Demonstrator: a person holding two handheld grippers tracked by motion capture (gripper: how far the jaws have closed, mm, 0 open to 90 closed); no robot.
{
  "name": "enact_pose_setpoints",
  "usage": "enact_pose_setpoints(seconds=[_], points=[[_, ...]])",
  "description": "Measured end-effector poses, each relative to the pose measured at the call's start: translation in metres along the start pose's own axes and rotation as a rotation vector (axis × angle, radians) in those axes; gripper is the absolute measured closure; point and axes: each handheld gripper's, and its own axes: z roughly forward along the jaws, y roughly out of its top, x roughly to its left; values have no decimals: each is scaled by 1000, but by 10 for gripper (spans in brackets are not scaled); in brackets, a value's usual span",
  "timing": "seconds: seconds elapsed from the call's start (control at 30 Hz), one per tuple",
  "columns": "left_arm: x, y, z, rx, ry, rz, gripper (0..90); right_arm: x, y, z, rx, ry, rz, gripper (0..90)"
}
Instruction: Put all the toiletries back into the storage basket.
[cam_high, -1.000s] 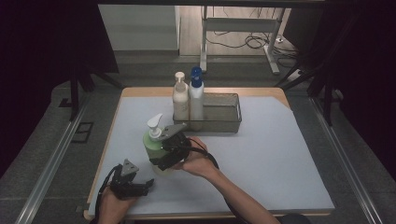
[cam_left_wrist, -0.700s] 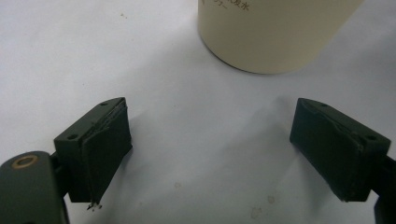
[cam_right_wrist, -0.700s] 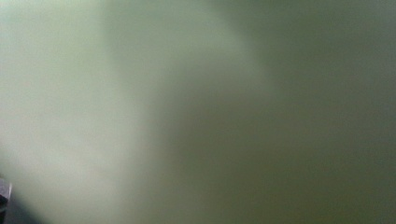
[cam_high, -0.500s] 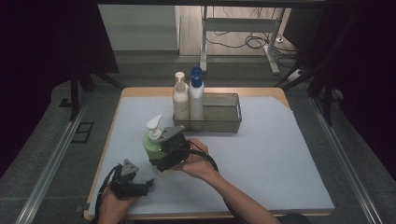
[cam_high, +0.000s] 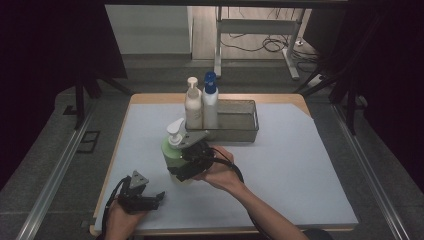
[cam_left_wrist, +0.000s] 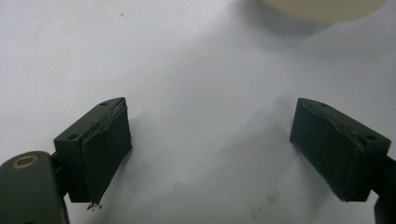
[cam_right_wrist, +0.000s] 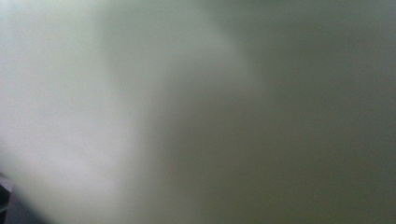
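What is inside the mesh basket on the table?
Two pump bottles stand at the basket's left end: a cream one and a blue-capped one. The rest looks empty; the mesh hides their bases.

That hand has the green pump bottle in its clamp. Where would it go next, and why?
Probably up and over to the mesh basket: two bottles already stand at its left end, with room beside them, and the right gripper grips the green pump bottle.

Looking forward and down from above the near edge of the table (cam_high: 300, 165). Riding close over its mat; pressed against the green pump bottle (cam_high: 172, 155), blurred.
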Motion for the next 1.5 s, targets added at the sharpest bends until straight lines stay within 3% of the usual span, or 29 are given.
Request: enact_pose_setpoints(seconds=[0.87, 1.5], points=[[0, 0, 0, 0, 0, 2, 121, -36, -12, -52, 6, -106, 65, 119], [0, 0, 0, -1, 0, 1, 120, -67, -21, -91, -9, -187, 140, 119]])
